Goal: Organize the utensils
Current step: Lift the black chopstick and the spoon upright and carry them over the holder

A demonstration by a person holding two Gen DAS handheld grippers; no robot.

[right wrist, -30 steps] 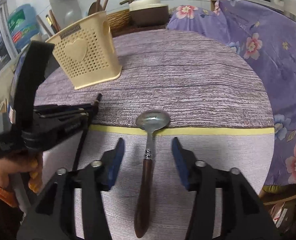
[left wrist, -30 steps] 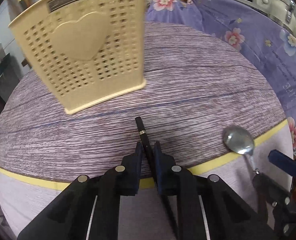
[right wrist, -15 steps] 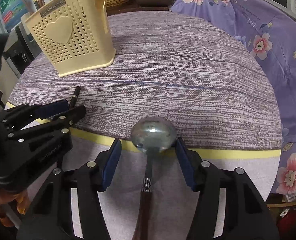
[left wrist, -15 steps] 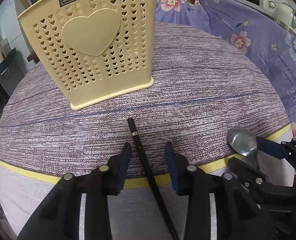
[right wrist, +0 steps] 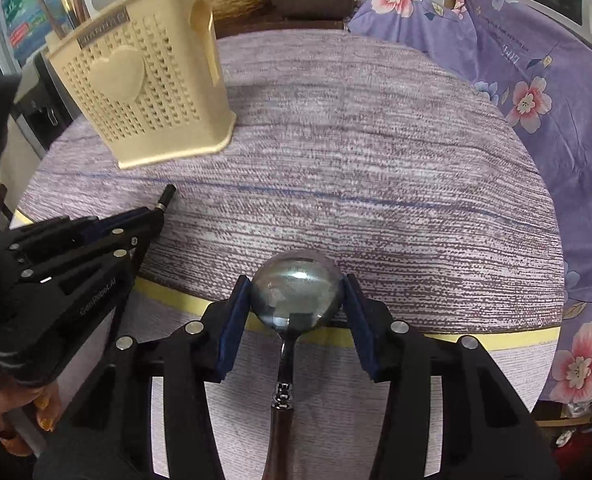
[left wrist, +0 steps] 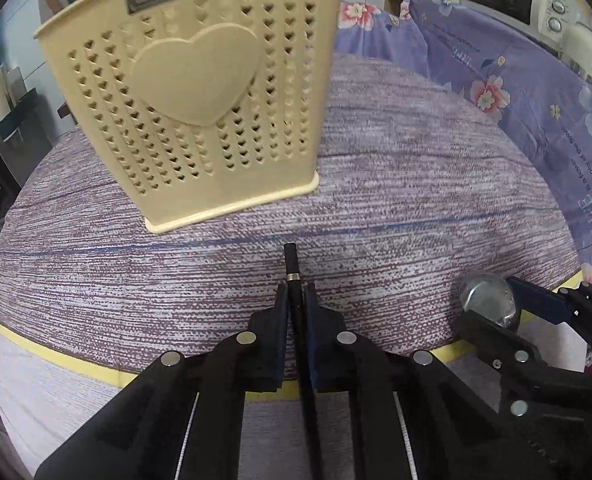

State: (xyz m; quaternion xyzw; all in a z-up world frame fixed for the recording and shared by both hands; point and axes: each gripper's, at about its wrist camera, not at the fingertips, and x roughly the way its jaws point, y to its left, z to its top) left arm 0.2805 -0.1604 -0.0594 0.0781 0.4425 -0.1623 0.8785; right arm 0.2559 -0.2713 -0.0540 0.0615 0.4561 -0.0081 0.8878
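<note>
I am at the pick-up step: both utensils lie on the table [left wrist: 416, 184] and neither has been lifted yet.

Left side first. My left gripper [left wrist: 296, 300] is clenched on the black chopstick [left wrist: 291, 264], pads pressed to its shaft just behind the metal band. The chopstick's long axis runs from 6 to 12 o'clock in the left wrist view, its banded tip pointing at 12, toward the foot of the cream utensil holder [left wrist: 199, 92]. The holder stands upright at about 11 o'clock from that tip, close but apart from it.

Right side. My right gripper [right wrist: 296, 300] is closing on the metal spoon [right wrist: 296, 296]; the bowl sits between the blue pads, which appear to meet its rim on both sides. The spoon's long axis runs 6 to 12 in the right wrist view, bowl at 12, dark handle trailing toward 6 between the jaws. The bowl lies over the yellow stripe [right wrist: 496, 338] of the tablecloth.

Next move, as I judge it: lift each utensil, tip it upright, and carry it over the holder's open top. The spoon's rounded bowl may slip under a pinch.
</note>
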